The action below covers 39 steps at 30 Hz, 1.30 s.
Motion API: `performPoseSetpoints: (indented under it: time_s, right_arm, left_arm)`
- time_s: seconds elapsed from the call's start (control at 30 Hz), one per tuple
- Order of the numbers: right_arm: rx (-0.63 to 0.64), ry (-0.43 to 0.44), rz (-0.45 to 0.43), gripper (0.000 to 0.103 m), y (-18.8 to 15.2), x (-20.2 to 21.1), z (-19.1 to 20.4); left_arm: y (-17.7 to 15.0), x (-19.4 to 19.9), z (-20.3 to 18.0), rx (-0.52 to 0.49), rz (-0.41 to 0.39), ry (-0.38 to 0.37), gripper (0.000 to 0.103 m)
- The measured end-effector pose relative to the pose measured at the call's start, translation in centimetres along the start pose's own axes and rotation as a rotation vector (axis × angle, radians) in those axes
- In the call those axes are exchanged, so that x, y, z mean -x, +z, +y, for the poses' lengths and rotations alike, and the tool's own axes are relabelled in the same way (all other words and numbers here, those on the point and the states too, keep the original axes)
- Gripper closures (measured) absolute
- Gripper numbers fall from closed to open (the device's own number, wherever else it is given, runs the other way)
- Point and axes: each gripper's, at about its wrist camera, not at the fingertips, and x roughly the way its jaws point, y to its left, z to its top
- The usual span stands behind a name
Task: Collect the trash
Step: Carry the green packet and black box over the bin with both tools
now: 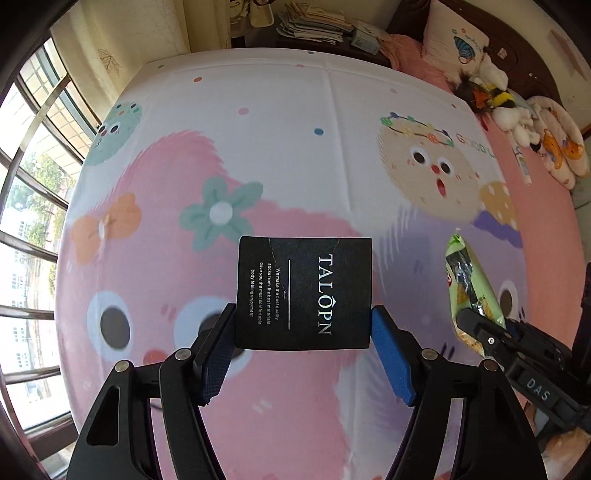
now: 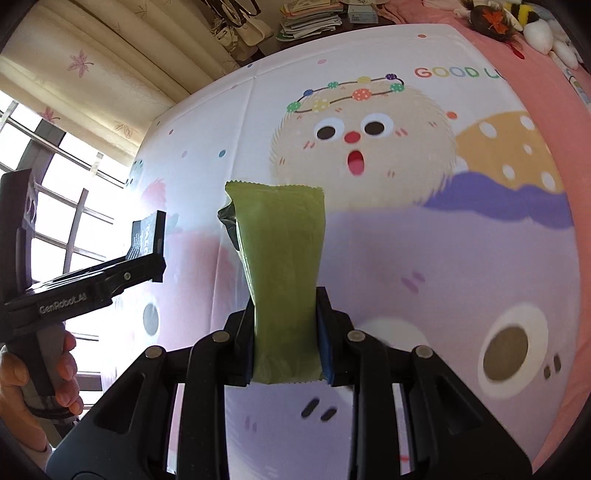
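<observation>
My left gripper point(image 1: 303, 325) is shut on a black card point(image 1: 303, 293) printed "TALOPN", held flat above the cartoon bed sheet point(image 1: 295, 129). My right gripper point(image 2: 286, 332) is shut on a green snack wrapper point(image 2: 282, 266), held upright above the sheet point(image 2: 424, 240). In the left wrist view the wrapper point(image 1: 467, 284) and the right gripper point(image 1: 480, 332) show at the right. In the right wrist view the left gripper point(image 2: 151, 258) with the card point(image 2: 147, 236) shows at the left, in a hand.
A window point(image 1: 33, 206) with bars is at the left, curtains point(image 2: 92, 66) beside it. Stuffed toys point(image 1: 506, 107) and a pillow point(image 1: 458, 44) lie at the bed's far right. A pile of papers point(image 1: 314, 22) sits beyond the bed.
</observation>
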Motion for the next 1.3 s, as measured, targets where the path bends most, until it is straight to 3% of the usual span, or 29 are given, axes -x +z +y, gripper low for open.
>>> performPoseSetpoints:
  time_s: [0.17,0.33,0.57,0.63,0.73,1.0,1.3]
  right_arm:
    - [-0.012,-0.019,-0.001,0.08,-9.3,4.3,1.3]
    - [-0.026,-0.049,-0.012,0.08,-20.5,8.4,3.3]
    - [-0.062,-0.046,-0.009,0.08,-34.9,11.5,6.3]
    - [-0.069,-0.045,0.027,0.08,-38.2,11.5,6.8]
    - [-0.094,-0.063,0.086,0.08,-42.2,10.7,6.6]
    - [-0.243,-0.124,0.191,0.08,-50.1,5.6,2.5]
    - [-0.352,-0.176,0.239,0.08,-54.9,-3.1,-3.7]
  left_arm:
    - [-12.4,5.4,2.6,-0.056,-0.018,-0.075,0.032]
    - [-23.4,7.7,4.8,-0.092,-0.023,-0.134,0.032]
    - [-34.9,8.0,4.9,-0.186,0.027,-0.157,0.032]
    - [-37.6,7.6,4.6,-0.219,0.038,-0.161,0.032]
    - [-41.0,6.0,4.1,-0.249,0.066,-0.173,0.032]
    - [-46.4,-2.5,3.9,-0.23,0.155,-0.207,0.032]
    - [-47.8,-15.5,4.8,-0.179,0.205,-0.202,0.032]
